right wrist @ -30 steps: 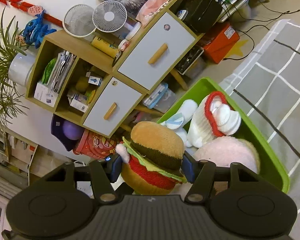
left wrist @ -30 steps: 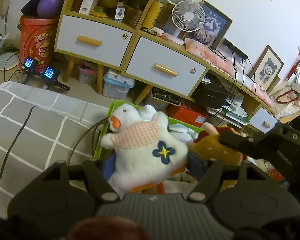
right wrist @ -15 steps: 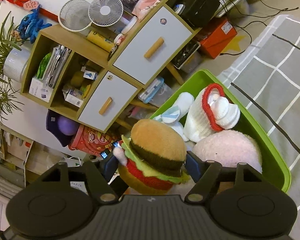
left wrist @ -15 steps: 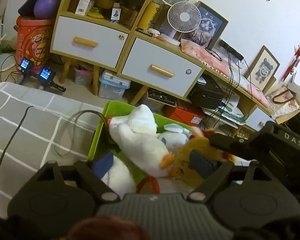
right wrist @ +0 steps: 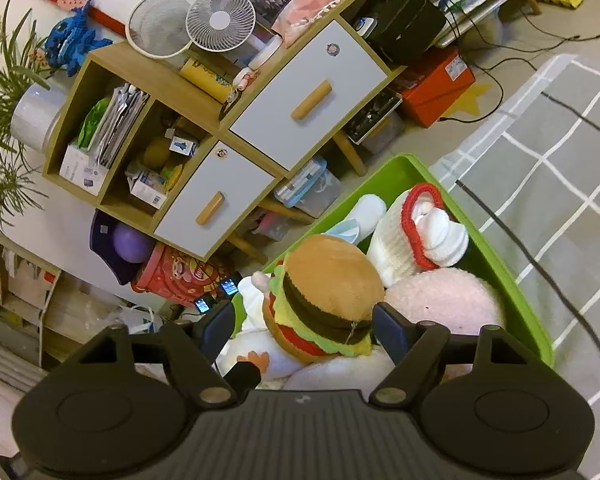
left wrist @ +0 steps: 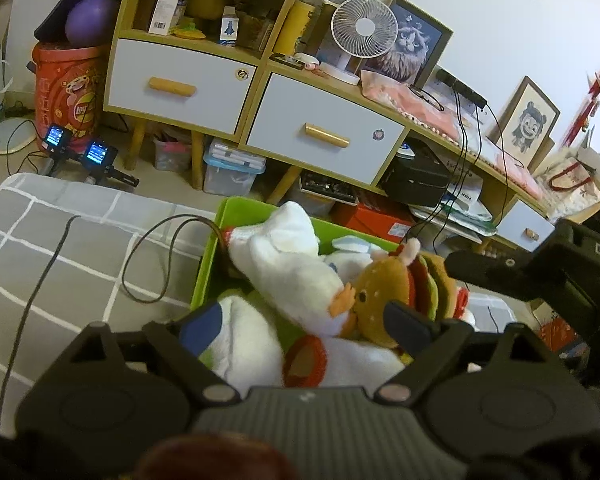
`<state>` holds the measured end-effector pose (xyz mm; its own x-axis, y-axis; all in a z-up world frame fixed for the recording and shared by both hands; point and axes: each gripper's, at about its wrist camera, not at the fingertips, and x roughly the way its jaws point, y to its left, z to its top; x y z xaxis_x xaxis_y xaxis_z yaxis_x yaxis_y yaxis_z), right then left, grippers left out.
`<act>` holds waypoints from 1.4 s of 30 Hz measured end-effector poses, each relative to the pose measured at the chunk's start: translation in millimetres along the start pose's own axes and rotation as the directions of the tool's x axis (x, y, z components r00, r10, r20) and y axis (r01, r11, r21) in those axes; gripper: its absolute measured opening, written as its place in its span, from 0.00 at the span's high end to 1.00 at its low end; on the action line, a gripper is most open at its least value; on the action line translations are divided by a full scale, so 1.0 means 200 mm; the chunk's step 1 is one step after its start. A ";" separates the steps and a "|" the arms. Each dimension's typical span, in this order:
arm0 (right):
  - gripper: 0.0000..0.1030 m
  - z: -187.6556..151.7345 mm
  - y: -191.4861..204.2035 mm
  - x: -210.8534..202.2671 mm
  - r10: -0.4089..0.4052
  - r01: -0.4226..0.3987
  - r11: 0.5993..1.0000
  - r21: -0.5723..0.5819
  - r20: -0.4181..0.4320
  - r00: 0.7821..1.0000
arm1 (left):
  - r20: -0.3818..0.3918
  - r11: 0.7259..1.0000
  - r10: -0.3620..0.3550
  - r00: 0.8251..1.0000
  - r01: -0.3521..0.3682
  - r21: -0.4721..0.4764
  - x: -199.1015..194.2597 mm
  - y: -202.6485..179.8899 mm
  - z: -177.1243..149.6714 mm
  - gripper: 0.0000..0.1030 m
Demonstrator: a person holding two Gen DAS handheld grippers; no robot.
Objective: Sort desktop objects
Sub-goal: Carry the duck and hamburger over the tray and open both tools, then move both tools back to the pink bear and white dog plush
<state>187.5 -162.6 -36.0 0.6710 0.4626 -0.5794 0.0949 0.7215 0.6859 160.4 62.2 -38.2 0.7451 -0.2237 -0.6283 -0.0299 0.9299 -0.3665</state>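
Right tool point(right wrist: 304, 330) astride burger plush point(right wrist: 326, 296), opening.

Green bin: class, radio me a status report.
Both grippers opening over green bin. Duck plush dropped in; burger plush between right pads. Nothing blocking.

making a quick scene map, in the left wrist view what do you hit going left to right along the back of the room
purple ball → left drawer's wooden handle → white desk fan → framed cat picture → black box under the desk → framed cartoon picture
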 end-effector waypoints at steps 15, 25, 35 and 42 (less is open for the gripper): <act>0.26 -0.09 0.07 -0.16 -0.120 0.109 0.976 -0.187 -0.046 0.992 | -0.047 0.996 0.040 0.998 -0.036 0.087 -0.17 -0.02 -0.08 0.10; 0.26 -0.16 0.06 -0.25 -0.172 0.142 0.952 -0.270 -0.088 0.981 | -0.086 0.992 0.049 0.995 -0.039 0.117 -0.29 -0.02 -0.11 0.06; 0.23 -0.24 0.04 -0.32 -0.219 0.167 0.923 -0.346 -0.118 0.969 | -0.113 0.969 0.126 0.986 -0.098 0.226 -0.36 -0.02 -0.19 0.01; 0.19 -0.32 0.00 -0.32 -0.267 0.190 0.912 -0.365 -0.174 0.948 | -0.171 0.962 0.157 0.973 -0.112 0.247 -0.37 0.06 -0.25 0.01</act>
<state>97.3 -159.5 -26.0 0.4825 0.3357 -0.8090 -0.0547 0.9334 0.3547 71.2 75.4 -30.0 0.6061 -0.1215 -0.7861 0.0526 0.9922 -0.1128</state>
